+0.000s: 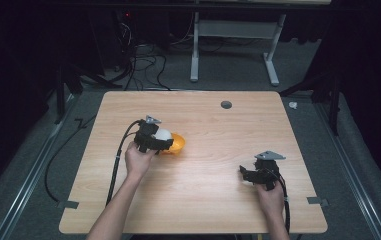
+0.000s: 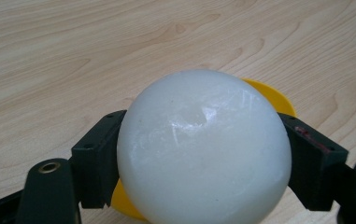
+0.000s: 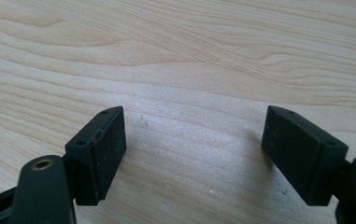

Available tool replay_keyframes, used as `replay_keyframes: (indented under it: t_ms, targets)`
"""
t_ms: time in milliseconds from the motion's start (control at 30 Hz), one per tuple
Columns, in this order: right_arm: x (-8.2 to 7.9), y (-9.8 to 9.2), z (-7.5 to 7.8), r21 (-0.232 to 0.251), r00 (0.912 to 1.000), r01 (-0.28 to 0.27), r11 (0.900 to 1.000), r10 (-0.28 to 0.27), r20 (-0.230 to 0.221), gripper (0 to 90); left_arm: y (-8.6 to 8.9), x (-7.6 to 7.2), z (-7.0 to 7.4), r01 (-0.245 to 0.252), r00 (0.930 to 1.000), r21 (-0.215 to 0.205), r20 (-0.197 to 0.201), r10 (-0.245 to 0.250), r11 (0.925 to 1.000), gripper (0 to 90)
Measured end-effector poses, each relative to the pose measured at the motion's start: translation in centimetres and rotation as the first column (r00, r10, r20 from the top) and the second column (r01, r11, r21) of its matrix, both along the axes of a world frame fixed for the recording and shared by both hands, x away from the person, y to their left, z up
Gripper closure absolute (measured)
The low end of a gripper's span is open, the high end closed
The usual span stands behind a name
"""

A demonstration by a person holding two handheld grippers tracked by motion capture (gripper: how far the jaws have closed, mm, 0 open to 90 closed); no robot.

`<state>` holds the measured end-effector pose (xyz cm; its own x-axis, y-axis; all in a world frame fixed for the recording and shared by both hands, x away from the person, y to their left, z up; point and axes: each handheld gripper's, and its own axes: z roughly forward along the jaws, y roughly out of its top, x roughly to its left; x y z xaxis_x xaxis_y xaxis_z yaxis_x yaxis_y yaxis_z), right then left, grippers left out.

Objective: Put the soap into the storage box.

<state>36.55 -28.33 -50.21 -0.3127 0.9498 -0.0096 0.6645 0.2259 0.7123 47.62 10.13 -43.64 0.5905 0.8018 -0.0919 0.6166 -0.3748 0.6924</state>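
Note:
A white ball (image 2: 203, 149) sits between the two jaws of my left gripper (image 2: 203, 158), which is shut on it. Behind and under the ball lies a yellow bowl (image 2: 271, 95). In the high view the left gripper (image 1: 154, 138) holds the white ball (image 1: 163, 134) just over the near left rim of the yellow bowl (image 1: 177, 144), left of the table's middle. My right gripper (image 1: 247, 174) rests low over the wood at the near right, and its jaws stand wide apart with bare table between them (image 3: 194, 140).
The wooden table (image 1: 198, 200) has a small dark round hole (image 1: 226, 104) near its far edge. Cables trail from both grippers off the near edge. Grey tape tabs (image 1: 68, 204) mark the near corners. A desk frame stands on the floor beyond.

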Motion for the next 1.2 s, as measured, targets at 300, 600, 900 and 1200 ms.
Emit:
replay_keyframes:
  t_ms: [300, 600, 900, 1200]
  targets:
    - [0.0, 0.0, 0.0, -0.001, 1.0, -0.001, 1.0, 0.001, 0.002, 22.8, -0.6, 0.3, -0.7, -0.001, 1.0, 0.022, -0.007, 0.002, 0.9998, 24.0]
    - [0.0, 0.0, 0.0, -0.001, 1.0, -0.001, 1.0, 0.001, 0.002, 22.7, -0.9, 0.6, -1.3, -0.02, 0.9997, 0.04, -0.012, 0.02, 0.999, 24.0]
    - [0.0, 0.0, 0.0, 0.0, 1.0, -0.002, 1.0, 0.002, 0.001, 22.7, -1.5, 0.6, -1.8, -0.006, 0.9997, 0.06, -0.023, 0.007, 0.9982, 23.9]
    - [0.0, 0.0, 0.0, 0.0, 1.0, -0.002, 1.0, 0.002, 0.002, 22.7, -1.5, 0.7, -1.8, -0.006, 0.9994, 0.049, -0.033, 0.007, 0.9988, 23.7]
